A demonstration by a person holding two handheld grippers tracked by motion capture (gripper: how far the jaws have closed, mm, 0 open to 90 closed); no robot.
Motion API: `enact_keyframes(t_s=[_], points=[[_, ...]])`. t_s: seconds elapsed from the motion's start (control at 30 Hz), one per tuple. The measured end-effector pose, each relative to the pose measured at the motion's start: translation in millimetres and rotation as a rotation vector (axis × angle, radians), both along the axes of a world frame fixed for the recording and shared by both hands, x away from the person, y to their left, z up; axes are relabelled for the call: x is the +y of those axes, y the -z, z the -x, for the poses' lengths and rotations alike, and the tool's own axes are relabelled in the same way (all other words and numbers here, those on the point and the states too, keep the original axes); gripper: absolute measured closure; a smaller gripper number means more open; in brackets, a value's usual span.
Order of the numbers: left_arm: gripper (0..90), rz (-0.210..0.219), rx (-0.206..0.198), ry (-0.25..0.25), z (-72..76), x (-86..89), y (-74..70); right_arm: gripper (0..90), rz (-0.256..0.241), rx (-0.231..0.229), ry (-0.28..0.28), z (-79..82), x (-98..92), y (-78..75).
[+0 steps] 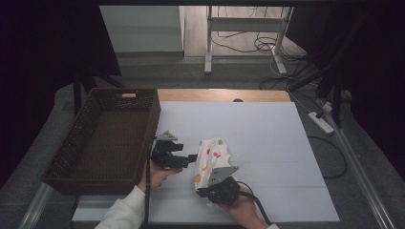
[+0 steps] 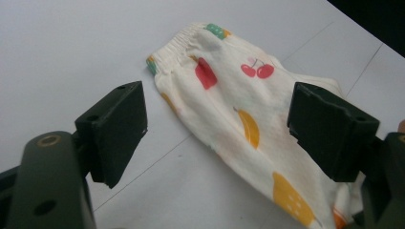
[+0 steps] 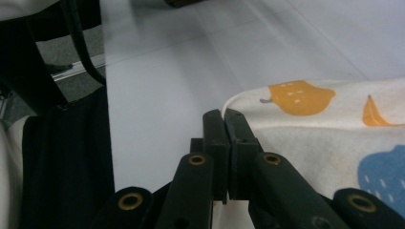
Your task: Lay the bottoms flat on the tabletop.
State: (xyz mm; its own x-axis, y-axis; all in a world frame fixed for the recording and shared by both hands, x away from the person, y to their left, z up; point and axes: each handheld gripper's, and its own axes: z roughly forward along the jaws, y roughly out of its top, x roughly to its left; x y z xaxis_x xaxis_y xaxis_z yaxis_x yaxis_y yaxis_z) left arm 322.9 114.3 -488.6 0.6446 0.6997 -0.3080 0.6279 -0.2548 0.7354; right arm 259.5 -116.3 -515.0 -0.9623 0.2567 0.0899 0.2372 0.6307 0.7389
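Observation:
A cream cloth [image 1: 213,156] printed with coloured fruit lies folded in a long strip on the white table sheet [image 1: 272,143]. My left gripper [image 1: 192,158] is at the cloth's left side, pointing right. In the left gripper view its jaws stand wide open [image 2: 217,126], with the cloth [image 2: 239,100] and its elastic waistband lying flat beyond them. My right gripper [image 1: 201,190] is at the cloth's near end. In the right gripper view its jaws [image 3: 224,119] are pressed together at the rim of the cloth [image 3: 325,129], pinching its edge.
A dark brown wicker basket [image 1: 149,125] stands at the table's left, close to my left gripper. The white sheet stretches to the right and far side. A power strip [image 1: 321,121] and cables lie on the floor beyond the right edge.

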Motion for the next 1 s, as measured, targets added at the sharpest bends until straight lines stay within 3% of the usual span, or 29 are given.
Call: enact_keyframes(t_s=[0.3, 0.57, 0.8, 1.0], points=[[20.4, -0.001, 0.001, -0.002, -0.5, 0.9, 0.7, 87.9, 0.028, 0.018, -0.061, 8.7, 18.3, 7.4], [20.4, -0.004, 0.005, -0.006, -1.4, 1.9, 1.8, 86.6, 0.046, 0.027, -0.069, 9.0, 20.4, 11.7], [20.3, -0.006, 0.007, -0.007, -1.8, 1.5, 2.8, 67.8, -0.015, 0.007, -0.028, 10.4, 8.2, -1.1], [20.4, -0.011, 0.001, -0.012, -1.7, 1.5, 3.1, 52.5, -0.086, -0.057, 0.064, 9.2, -15.7, -24.0]])
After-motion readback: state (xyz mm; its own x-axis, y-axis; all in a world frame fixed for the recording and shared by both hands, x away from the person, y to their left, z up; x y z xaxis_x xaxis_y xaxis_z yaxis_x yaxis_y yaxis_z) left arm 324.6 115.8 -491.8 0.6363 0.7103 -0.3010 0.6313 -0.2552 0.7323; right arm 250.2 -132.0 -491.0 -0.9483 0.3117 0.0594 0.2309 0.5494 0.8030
